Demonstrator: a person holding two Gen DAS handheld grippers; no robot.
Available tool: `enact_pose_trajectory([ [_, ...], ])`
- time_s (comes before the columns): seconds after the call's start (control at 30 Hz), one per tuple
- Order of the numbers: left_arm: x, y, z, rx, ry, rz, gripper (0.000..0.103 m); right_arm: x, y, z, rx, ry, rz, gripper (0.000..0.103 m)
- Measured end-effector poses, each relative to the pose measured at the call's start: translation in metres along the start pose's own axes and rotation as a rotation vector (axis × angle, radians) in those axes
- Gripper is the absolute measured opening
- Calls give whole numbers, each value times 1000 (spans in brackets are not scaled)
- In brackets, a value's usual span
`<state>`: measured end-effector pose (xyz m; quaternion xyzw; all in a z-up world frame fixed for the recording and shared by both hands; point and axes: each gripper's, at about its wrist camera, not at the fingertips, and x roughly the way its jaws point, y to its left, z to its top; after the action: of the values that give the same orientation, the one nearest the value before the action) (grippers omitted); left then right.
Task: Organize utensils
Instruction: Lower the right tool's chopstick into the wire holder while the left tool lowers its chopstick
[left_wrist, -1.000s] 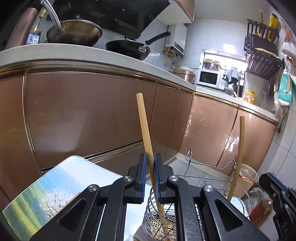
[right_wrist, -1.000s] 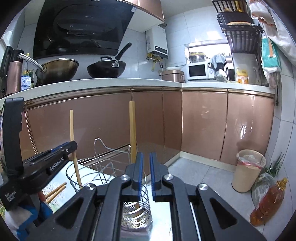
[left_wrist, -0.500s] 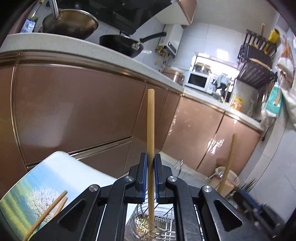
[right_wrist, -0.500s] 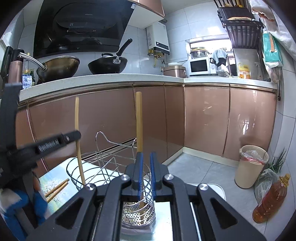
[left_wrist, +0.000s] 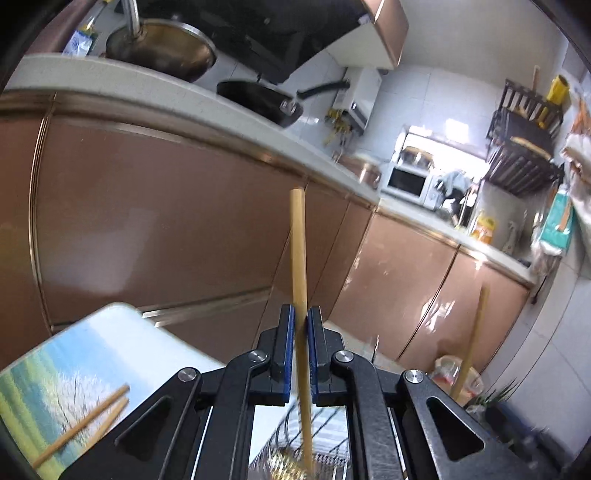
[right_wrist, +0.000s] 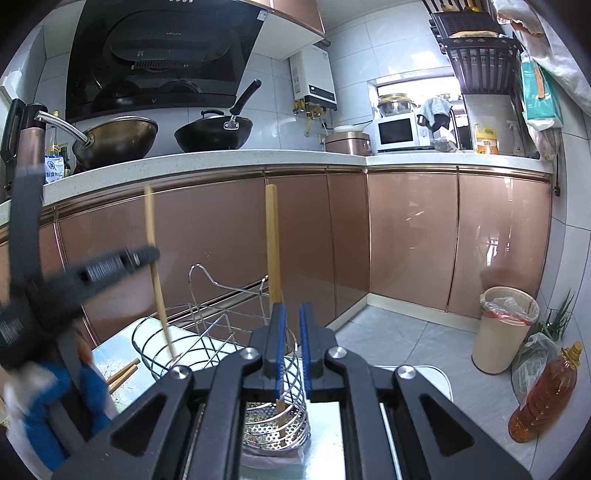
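Left hand-held gripper (left_wrist: 302, 354) clamps an upright chopstick (left_wrist: 298, 258); right hand-held gripper (right_wrist: 290, 347) sits parted above wire holder (right_wrist: 275, 417).

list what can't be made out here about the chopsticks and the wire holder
- Left wrist view: the holder is motion-blurred and mostly behind the left tool, so where the held chopstick ends is unclear.
- Right wrist view: the right tool covers the second chopstick at pad level; touching or released is unclear.
- Both views: the loose pair on the table is partly cut off.
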<state>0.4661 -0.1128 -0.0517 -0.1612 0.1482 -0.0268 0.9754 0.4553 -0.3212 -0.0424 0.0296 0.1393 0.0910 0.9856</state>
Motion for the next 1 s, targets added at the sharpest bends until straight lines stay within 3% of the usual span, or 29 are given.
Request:
enact_pose_trajectory([
  [0.23, 2, -7, -12, 44, 43, 35, 7, -8, -2, 5, 8, -9, -2, 8],
  [0.47, 5, -6, -10, 54, 77, 5, 7, -13, 0, 8, 15, -11, 4, 8],
  [0.8, -2, -5, 4, 39, 74, -73, 6, -12, 6, 10, 11, -16, 20, 8],
  [1.0, -15, -1, 26, 0, 15, -104, 6, -13, 1, 7, 16, -16, 18, 8],
])
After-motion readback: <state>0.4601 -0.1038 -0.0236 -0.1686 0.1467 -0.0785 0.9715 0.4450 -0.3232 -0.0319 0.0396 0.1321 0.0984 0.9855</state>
